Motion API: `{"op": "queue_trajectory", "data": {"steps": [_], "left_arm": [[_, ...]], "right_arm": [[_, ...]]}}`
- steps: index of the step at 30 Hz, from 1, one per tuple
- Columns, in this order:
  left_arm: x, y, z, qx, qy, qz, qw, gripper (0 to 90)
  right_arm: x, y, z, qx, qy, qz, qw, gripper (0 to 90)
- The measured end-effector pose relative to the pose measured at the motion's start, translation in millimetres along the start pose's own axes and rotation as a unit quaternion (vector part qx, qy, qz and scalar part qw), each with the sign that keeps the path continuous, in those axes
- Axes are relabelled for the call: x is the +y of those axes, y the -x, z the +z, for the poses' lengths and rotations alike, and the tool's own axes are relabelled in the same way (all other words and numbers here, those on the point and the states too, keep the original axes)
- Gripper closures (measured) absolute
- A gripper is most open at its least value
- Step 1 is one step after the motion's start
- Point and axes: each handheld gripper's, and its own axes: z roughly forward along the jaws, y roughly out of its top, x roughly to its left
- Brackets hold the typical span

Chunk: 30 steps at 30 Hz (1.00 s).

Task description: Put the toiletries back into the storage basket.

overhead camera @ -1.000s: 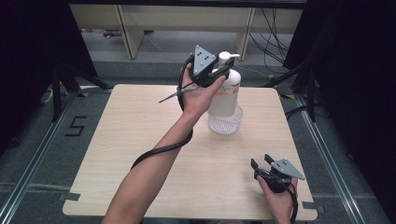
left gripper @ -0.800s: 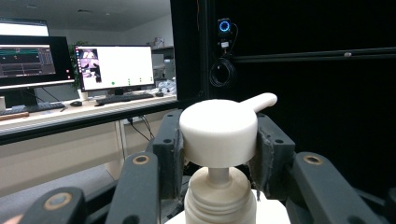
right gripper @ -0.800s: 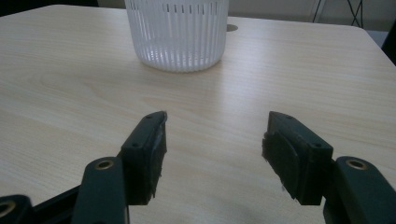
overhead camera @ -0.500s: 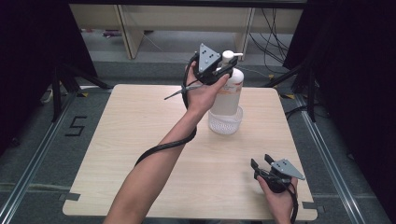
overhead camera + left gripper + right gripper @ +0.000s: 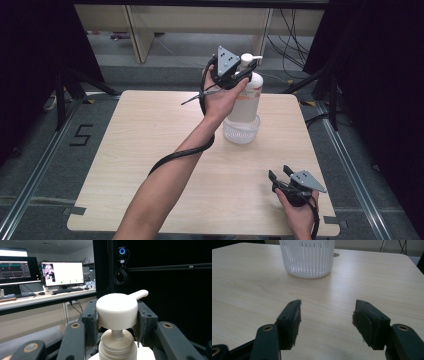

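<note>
A white pump bottle (image 5: 248, 97) stands in a clear ribbed plastic cup (image 5: 241, 131) at the back middle of the table. My left gripper (image 5: 243, 72) is raised to the bottle's top and shut on its round white pump head (image 5: 117, 310), one pad pressing on each side, with the spout pointing away to the right. Near the table's front right corner my right gripper (image 5: 281, 174) rests low, its jaws open and bare. In the right gripper view those fingers (image 5: 290, 322) point across bare wood towards the ribbed cup (image 5: 307, 257).
The light wooden table (image 5: 140, 145) has bare room on its left half and front. A cable (image 5: 175, 155) trails along the left forearm. Beyond the far edge are desk legs and floor cables; dark curtains stand on both sides.
The left hand and gripper have drifted slightly to the right at the bottle's top, still on the pump head. The right gripper has not moved.
</note>
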Motion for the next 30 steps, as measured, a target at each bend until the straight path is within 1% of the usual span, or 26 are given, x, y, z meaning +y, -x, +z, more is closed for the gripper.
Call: {"op": "queue_trajectory", "data": {"steps": [7,8,10,13,20,22,30], "left_arm": [[-1.4,1.5,4.4,-0.005,-0.004,0.004,1.0000,58.9],[-2.0,1.9,5.2,-0.007,-0.004,0.003,1.0000,58.9],[-3.2,1.8,6.4,-0.008,-0.006,0.004,0.9999,58.9],[-4.9,1.2,7.9,-0.006,-0.006,0.003,1.0000,58.9],[-6.9,0.6,9.9,-0.006,-0.011,0.007,0.9999,58.9],[-7.8,0.0,10.6,-0.007,-0.011,0.005,0.9999,58.9],[-12.4,-0.9,13.7,-0.004,-0.015,0.008,0.9998,58.9]], "right_arm": [[-0.1,-0.6,-0.4,0.002,-0.003,0.003,1.0000,39.3],[-0.4,-1.9,-0.1,0.006,-0.004,0.013,0.9999,39.3],[-0.4,-0.9,0.1,0.011,-0.003,0.013,0.9999,39.3],[-0.5,-0.8,0.0,0.011,-0.003,0.013,0.9999,39.3],[-0.5,-0.8,0.0,0.011,-0.003,0.012,0.9999,39.2],[-0.2,-1.1,-0.4,0.013,-0.005,0.015,0.9998,39.2],[-0.5,-1.0,0.0,0.012,-0.003,0.013,0.9998,39.2]]}}
